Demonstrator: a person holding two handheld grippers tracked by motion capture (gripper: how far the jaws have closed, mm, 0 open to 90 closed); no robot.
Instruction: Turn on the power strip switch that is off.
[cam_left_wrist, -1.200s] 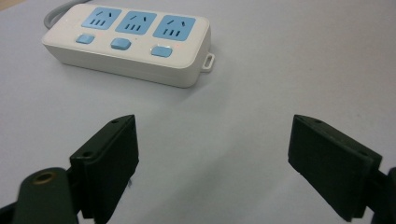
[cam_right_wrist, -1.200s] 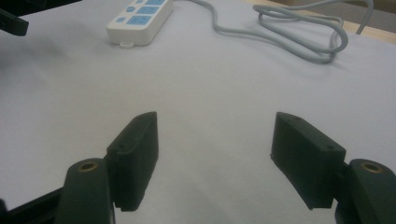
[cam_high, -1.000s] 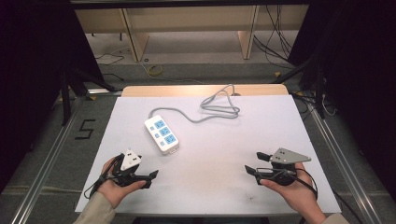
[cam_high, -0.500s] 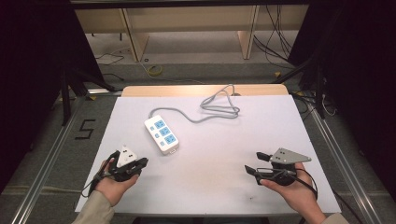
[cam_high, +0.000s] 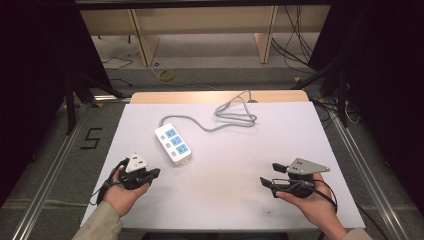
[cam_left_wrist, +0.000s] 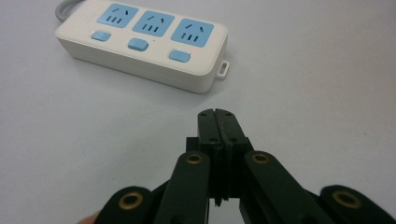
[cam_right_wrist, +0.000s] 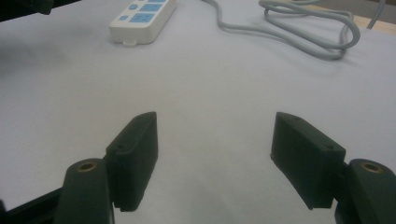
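A white power strip (cam_high: 172, 144) with three blue sockets lies left of centre on the white table (cam_high: 230, 150). In the left gripper view the strip (cam_left_wrist: 144, 44) sits just ahead of my left gripper (cam_left_wrist: 217, 114), which is shut with nothing between its jaws. From above, the left gripper (cam_high: 156, 173) rests at the near left, pointing right, a short way below the strip. My right gripper (cam_high: 269, 174) is held at the near right, pointing left, and is open. In its own view, the right gripper (cam_right_wrist: 215, 121) has bare table between its jaws, with the strip (cam_right_wrist: 142, 14) far ahead.
The strip's grey cable (cam_high: 235, 115) loops toward the table's far edge, where a wooden strip (cam_high: 215, 97) shows. The cable (cam_right_wrist: 308, 28) lies ahead and to the right in the right gripper view. Metal rails (cam_high: 50, 175) run along both sides of the table.
The left gripper's jaws stood apart a second ago and are now closed on nothing. The left hand shifted slightly. The right hand and the power strip have kept still.
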